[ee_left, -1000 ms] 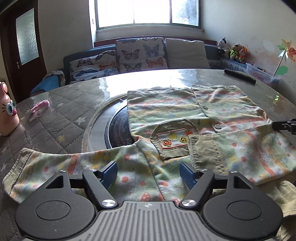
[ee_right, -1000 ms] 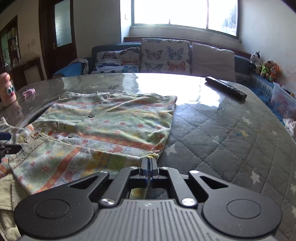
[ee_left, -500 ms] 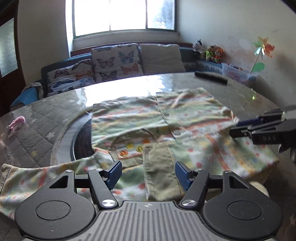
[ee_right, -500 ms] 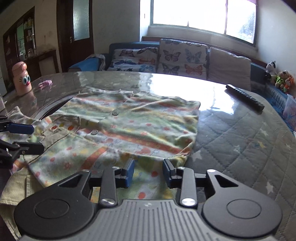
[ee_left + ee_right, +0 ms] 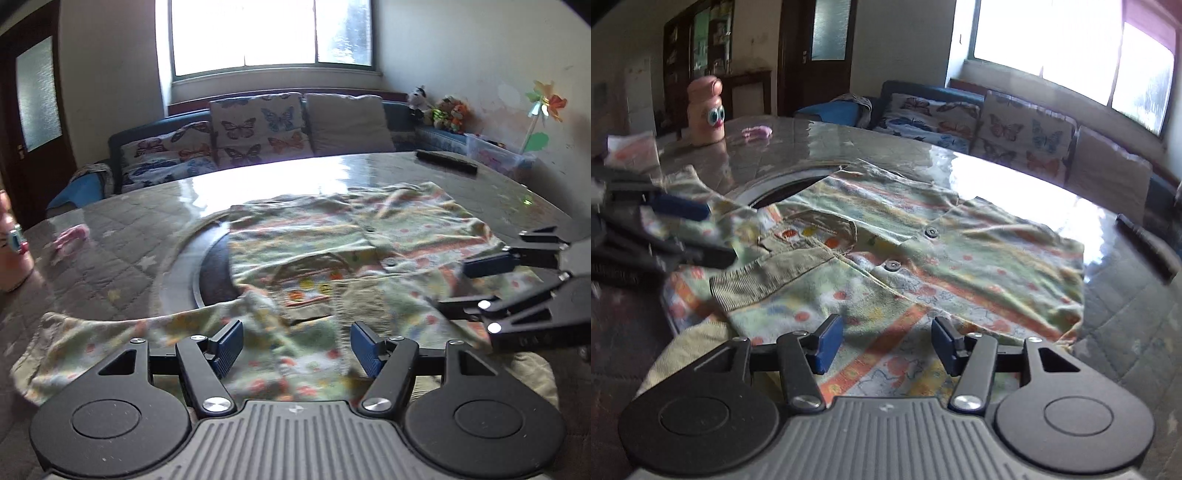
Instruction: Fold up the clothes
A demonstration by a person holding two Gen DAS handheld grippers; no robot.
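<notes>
- Shirt [image 5: 369,236] spread flat mid-frame, one sleeve [image 5: 768,280] folded in, ready for next fold.
- Left gripper [image 5: 295,345] agape, empty, above hem.
- Right gripper [image 5: 886,343] opening, gripping nothing, over lower shirt.

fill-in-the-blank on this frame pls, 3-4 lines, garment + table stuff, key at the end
1. The shirt on the table has one sleeve spread out toward the ____ tool.
2. The cushions on the sofa are printed with ____.
3. The pink bottle has cartoon ____.
4. The right tool has ____ pinched between its pads.

Missing: left; butterflies; eyes; nothing
</notes>
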